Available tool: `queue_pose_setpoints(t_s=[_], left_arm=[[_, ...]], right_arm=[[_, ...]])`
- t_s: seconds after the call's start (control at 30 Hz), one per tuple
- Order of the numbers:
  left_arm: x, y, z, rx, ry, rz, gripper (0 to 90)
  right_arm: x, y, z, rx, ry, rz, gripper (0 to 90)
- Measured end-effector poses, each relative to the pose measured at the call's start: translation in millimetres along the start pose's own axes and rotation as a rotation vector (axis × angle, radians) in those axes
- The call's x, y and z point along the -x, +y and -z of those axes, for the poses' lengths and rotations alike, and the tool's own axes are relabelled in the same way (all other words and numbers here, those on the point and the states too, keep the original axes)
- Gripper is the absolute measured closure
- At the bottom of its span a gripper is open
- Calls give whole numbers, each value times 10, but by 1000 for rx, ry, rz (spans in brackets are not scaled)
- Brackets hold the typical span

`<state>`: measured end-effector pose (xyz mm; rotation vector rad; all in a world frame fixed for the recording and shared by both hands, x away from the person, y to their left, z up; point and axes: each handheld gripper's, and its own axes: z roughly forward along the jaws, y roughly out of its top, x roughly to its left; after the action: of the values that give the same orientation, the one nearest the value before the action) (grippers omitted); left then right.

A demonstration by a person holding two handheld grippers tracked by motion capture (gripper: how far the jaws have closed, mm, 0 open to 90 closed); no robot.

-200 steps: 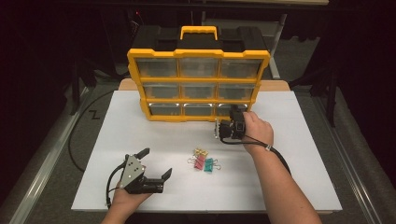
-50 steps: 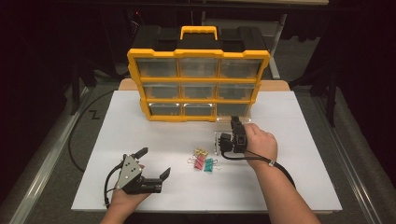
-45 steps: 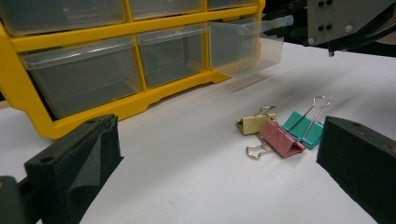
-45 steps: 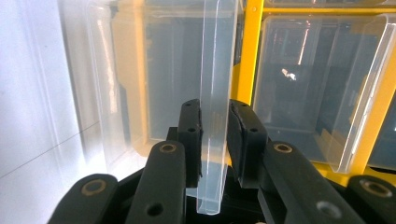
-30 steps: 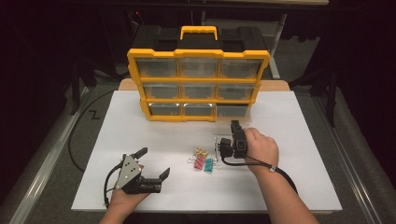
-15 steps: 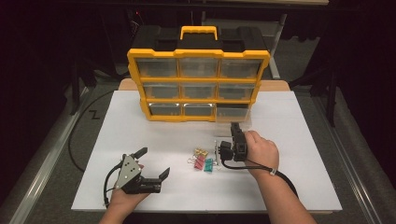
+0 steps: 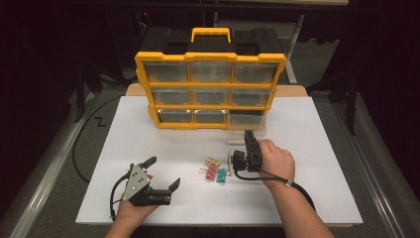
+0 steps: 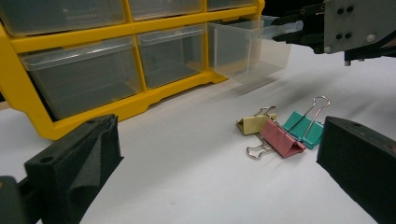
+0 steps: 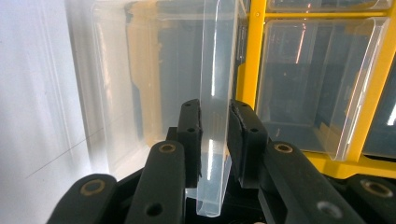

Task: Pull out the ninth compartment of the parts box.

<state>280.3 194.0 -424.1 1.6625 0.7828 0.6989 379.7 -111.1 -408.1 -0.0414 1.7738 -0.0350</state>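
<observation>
Drawer: a clear plastic drawer [image 8: 250, 51] hangs drawn out of the bottom right slot of the yellow-framed organiser cabinet with see-through drawers [image 7: 210, 89], out over the white table sheet [image 7: 317, 148].
Right gripper [image 9: 215, 126]: jaws nearly closed, pinching the drawer's thin front lip between the black pads [image 9: 191, 135].
Left gripper [image 7: 161, 173]: resting on the sheet at the near left, jaws spread wide, holding nothing.
Clips: small coloured binder clips — yellow, pink, teal [image 8: 282, 130] — lie in a cluster just left of the right gripper, between the two hands.
Key relation: the drawer's long axis runs from cabinet towards the person — my guess is the pull goes on along that line.
</observation>
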Motion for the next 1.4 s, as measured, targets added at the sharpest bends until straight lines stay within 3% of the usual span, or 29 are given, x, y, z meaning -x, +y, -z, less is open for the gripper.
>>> queue_pose_setpoints(t_s=[0.23, 0.57, 0.83, 0.9, 1.07, 1.4], left_arm=[[-3, 1, 6, 0, 0, 1, 2], [-8, 0, 11, 2, 0, 2, 2], [8, 2, 2, 0, -4, 0, 3], [7, 1, 0, 1, -4, 2, 2], [8, -1, -7, 0, -7, -2, 2], [7, -4, -6, -1, -9, -3, 3]], right_arm=[[20, -9, 2, 3, 10, -10, 733], [23, -132, 132, 14, 32, -29, 672], [-107, -280, 243, -1, 50, -26, 666], [-144, -314, 270, -5, 51, -45, 662], [-238, -398, 342, 2, 59, -15, 661], [-418, -488, 521, 17, 80, -6, 659]])
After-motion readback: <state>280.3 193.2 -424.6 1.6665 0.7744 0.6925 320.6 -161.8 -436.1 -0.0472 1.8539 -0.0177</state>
